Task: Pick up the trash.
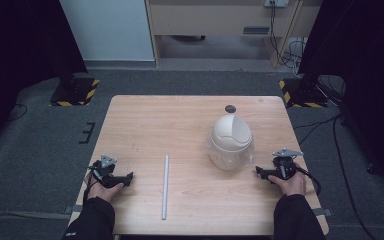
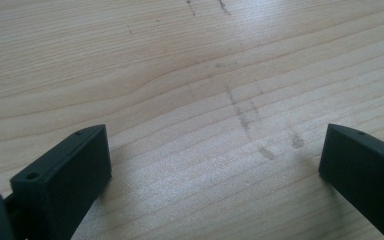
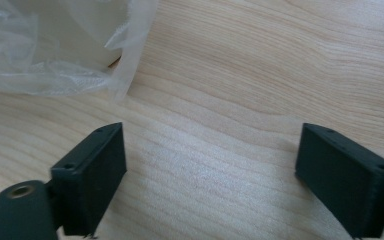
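A small white bin with a domed swing lid (image 1: 231, 134) stands right of the table's middle, with a clear plastic bag (image 1: 230, 159) around its lower part. A thin white rod (image 1: 165, 186) lies lengthwise near the front centre. My left gripper (image 1: 128, 176) rests at the front left and points toward the rod. Its jaws stand open over bare wood (image 2: 215, 165). At the front right, just right of the bin, my right gripper (image 1: 259, 172) is open too (image 3: 210, 165). The crumpled edge of the bag (image 3: 55, 50) lies just beyond its left jaw, apart from it.
A small dark round disc (image 1: 230, 108) lies near the far edge of the wooden table (image 1: 145, 125). Grey carpet surrounds the table, with stand bases marked by hazard stripes (image 1: 75, 92) at the far corners and cables (image 1: 340, 150) on the floor to the right.
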